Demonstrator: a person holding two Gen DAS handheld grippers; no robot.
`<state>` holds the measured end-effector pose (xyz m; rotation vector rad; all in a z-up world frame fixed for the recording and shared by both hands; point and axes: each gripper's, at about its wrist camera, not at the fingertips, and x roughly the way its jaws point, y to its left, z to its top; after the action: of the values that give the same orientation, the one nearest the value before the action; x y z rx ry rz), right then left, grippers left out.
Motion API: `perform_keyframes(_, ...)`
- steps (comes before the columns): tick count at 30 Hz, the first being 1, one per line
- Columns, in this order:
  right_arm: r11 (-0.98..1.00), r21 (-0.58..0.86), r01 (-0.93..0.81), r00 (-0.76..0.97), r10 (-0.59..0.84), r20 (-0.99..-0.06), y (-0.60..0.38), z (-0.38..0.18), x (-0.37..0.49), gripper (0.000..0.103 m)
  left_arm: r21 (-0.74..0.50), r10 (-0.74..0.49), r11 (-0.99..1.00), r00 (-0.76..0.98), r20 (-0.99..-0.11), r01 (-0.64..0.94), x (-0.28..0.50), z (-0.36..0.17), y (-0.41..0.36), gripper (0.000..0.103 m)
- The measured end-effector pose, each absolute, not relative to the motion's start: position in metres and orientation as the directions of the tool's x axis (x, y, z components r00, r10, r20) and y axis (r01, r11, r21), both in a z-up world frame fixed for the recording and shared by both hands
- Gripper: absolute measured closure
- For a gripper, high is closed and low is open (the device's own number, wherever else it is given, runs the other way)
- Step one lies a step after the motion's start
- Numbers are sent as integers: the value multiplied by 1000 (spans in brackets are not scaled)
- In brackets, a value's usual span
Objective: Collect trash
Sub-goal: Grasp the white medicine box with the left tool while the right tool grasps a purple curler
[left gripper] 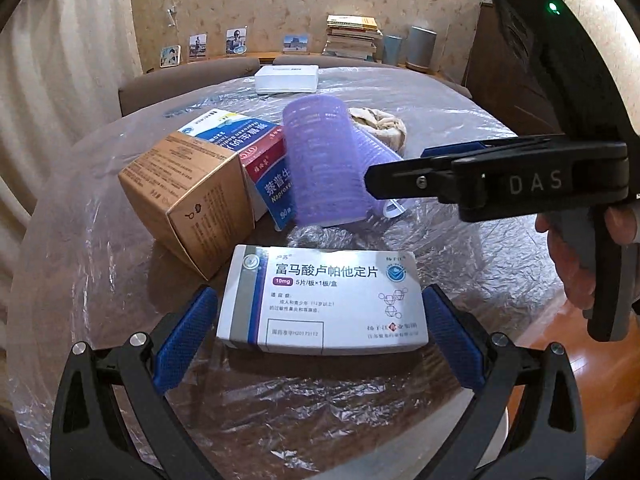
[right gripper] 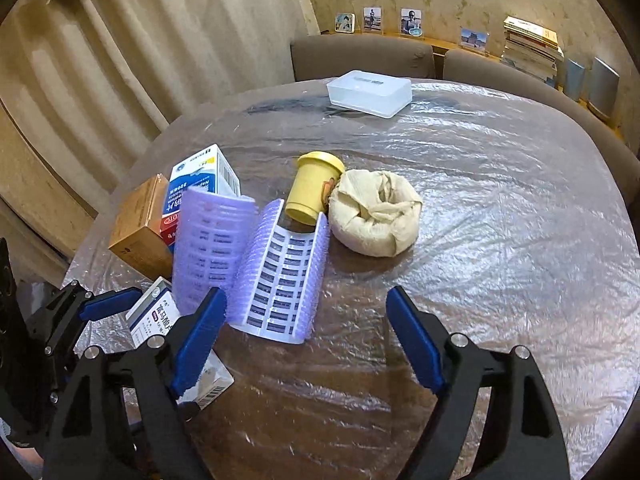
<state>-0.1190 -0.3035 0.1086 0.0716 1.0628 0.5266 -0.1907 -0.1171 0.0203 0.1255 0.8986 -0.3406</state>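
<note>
A white medicine box (left gripper: 324, 300) lies flat on the plastic-covered table (left gripper: 460, 264), between the blue pads of my left gripper (left gripper: 320, 320). The pads sit close to both ends of the box; I cannot tell if they touch it. The same box shows partly in the right wrist view (right gripper: 154, 314). My right gripper (right gripper: 306, 332) is open and empty, just in front of a purple hair roller (right gripper: 276, 276). A second purple roller (right gripper: 212, 252) stands beside it. A crumpled beige wad (right gripper: 376, 216) and a yellow cup (right gripper: 316, 186) lie behind them.
A brown carton (left gripper: 188, 200) and a blue-and-white medicine box (left gripper: 248, 152) lie left of the rollers. A white plastic container (right gripper: 370, 92) sits at the table's far edge. Brown chairs (right gripper: 362, 56) stand behind the table. Books (left gripper: 352, 36) are stacked by the wall.
</note>
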Motion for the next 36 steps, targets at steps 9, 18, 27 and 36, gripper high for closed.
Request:
perform_keyframes(9, 890, 217, -402, 397, 382, -835, -284, 108, -115, 22, -13, -206, 946, 565, -799, 325, -182, 14, -116, 1)
perform_keyframes(18, 887, 175, -427, 393, 356, -848, -269, 107, -108, 43, -34, -222, 946, 566, -794, 323, -176, 15, -112, 1)
perform_keyframes(27, 885, 196, -422, 401, 377, -835, -289, 115, -119, 58, -80, -257, 945, 570, -781, 317, -172, 16, -101, 6)
perform_keyframes(36, 889, 283, -359, 423, 425, -800, -327, 135, -139, 60, -70, -248, 947, 575, -780, 315, -171, 16, -99, 6)
